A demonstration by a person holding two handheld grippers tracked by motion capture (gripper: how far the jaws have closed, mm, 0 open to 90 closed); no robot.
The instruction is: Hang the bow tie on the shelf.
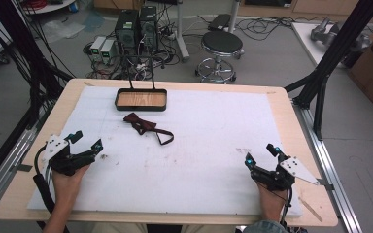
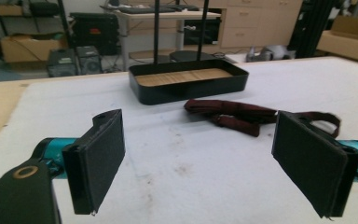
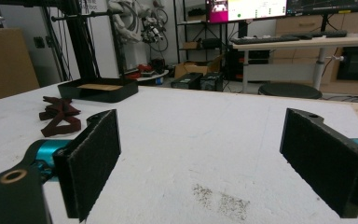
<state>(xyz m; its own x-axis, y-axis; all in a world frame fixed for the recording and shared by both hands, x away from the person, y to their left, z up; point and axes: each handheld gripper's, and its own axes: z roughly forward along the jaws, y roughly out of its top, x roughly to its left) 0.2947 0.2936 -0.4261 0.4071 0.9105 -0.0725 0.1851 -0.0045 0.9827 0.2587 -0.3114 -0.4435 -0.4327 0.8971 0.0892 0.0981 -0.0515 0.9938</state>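
A dark red bow tie [image 1: 147,127] with its strap lies on the white mat [image 1: 199,145], just in front of a black tray [image 1: 141,99] with a wooden floor. My left gripper [image 1: 85,141] rests at the mat's left side, open and holding nothing. From the left gripper view the bow tie [image 2: 242,116] and the tray [image 2: 189,84] lie ahead between the spread jaws. My right gripper [image 1: 262,154] sits at the mat's right front, open with nothing in it. In the right gripper view the bow tie [image 3: 59,116] and tray [image 3: 98,91] lie far off to the left.
Two thin black posts rise from the tray's far side. The wooden table's edge [image 1: 291,116] frames the mat. Black frame struts [image 1: 328,63] stand at the table's right, more at the left. A stool [image 1: 221,48] and computers [image 1: 136,29] stand beyond the far edge.
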